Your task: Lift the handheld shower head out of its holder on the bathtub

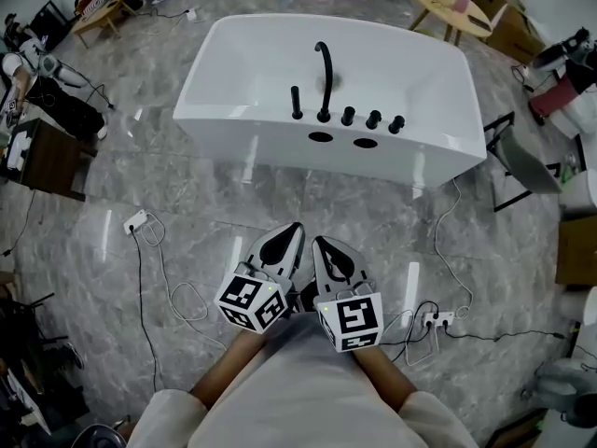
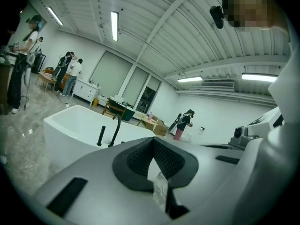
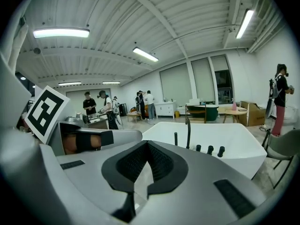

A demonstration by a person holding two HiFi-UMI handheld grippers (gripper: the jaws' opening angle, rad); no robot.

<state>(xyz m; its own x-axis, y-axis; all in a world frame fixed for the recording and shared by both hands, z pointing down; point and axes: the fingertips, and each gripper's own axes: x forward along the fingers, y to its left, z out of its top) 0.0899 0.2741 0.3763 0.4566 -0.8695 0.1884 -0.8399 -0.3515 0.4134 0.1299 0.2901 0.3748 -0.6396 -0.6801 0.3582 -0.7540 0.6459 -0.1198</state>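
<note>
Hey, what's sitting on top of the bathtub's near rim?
A black curved spout, an upright black shower head and three black knobs. The holder under the shower head is covered and cannot be made out.

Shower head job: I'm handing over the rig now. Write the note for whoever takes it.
Left gripper: shut, empty.
Right gripper: shut, empty. The two are side by side over the floor, short of the tub.
Shower head: upright in its holder on the tub's near rim, just left of the spout; three knobs to the spout's right.
Done: nothing yet.
Left: reach the tub, open a gripper, grip the shower head, lift it straight out.
</note>
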